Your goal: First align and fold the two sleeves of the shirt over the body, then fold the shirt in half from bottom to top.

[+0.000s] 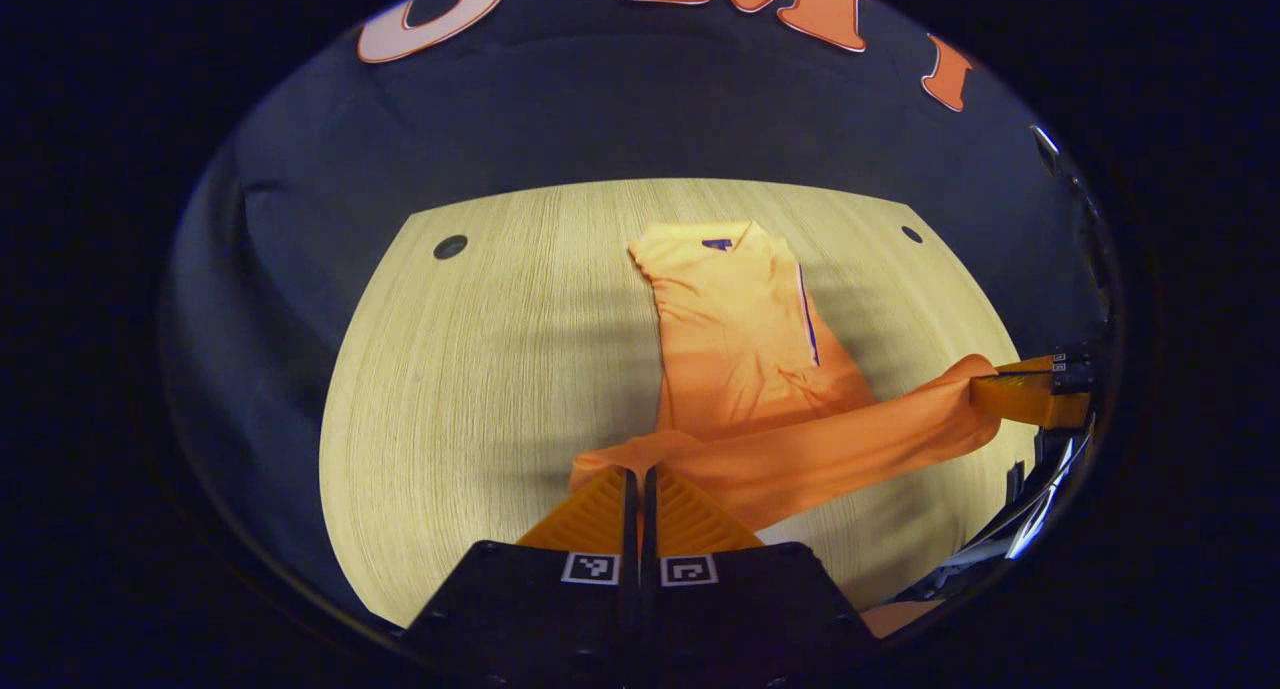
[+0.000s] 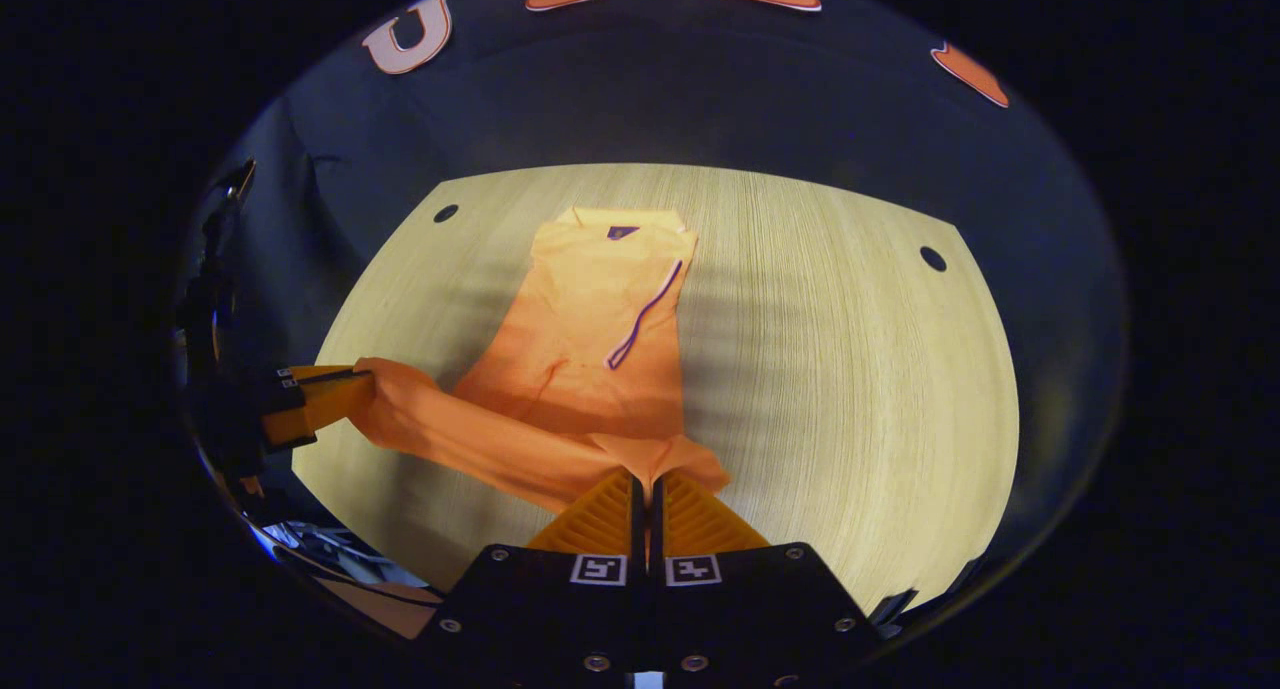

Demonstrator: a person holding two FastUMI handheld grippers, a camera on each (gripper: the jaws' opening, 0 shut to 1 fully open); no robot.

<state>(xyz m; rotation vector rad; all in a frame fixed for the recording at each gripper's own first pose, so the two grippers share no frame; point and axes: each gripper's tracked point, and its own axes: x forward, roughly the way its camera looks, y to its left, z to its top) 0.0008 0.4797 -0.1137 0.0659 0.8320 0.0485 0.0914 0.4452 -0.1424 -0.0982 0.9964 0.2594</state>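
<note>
In the left gripper view, the left gripper [image 1: 640, 474] has its two fingers pressed together on one bottom corner of the orange shirt [image 1: 745, 329], which lies lengthwise on the pale wooden table [image 1: 470, 369], collar at the far end. The hem [image 1: 850, 449] is lifted off the table and stretches as a band toward the right gripper [image 1: 1000, 394] at the right edge, clamped on the other corner. In the right gripper view, the right gripper's fingers [image 2: 600, 514] also pinch the cloth. A thin dark stripe [image 2: 645, 314] runs along the folded body.
</note>
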